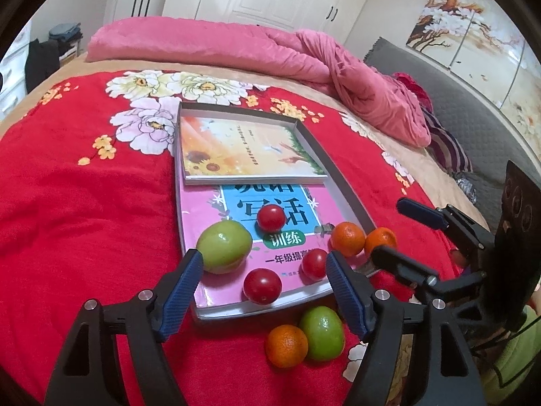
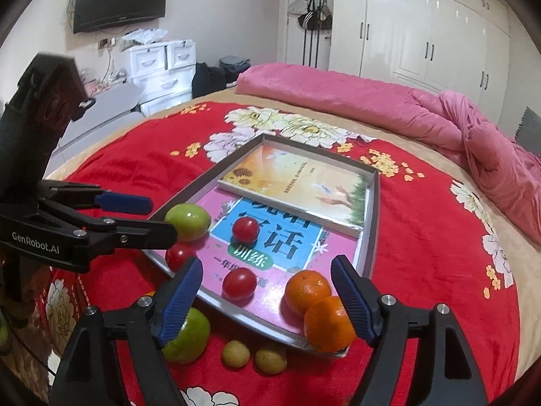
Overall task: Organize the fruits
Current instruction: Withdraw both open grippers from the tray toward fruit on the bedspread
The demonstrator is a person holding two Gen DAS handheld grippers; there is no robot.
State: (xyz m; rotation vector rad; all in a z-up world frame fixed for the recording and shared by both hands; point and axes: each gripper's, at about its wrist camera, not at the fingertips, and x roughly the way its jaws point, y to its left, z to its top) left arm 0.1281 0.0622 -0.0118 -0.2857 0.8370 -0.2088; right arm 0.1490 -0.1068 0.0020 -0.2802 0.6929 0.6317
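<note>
Open right claw point(image 2: 267, 294), "GenRobot.AI" on left claw point(image 2: 162, 216), pink book point(image 2: 287, 247) "训练"

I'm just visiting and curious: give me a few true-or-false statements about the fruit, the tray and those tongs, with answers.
1. Three tomatoes lie in the tray. True.
2. Both green fruits are in the tray. False: one green fruit is in it; the other lies on the red blanket.
3. The left tongs grip a tomato. False: they are open, holding nothing.
4. Two oranges sit at the tray's near corner. True.
5. The right tongs are open. True.
</note>
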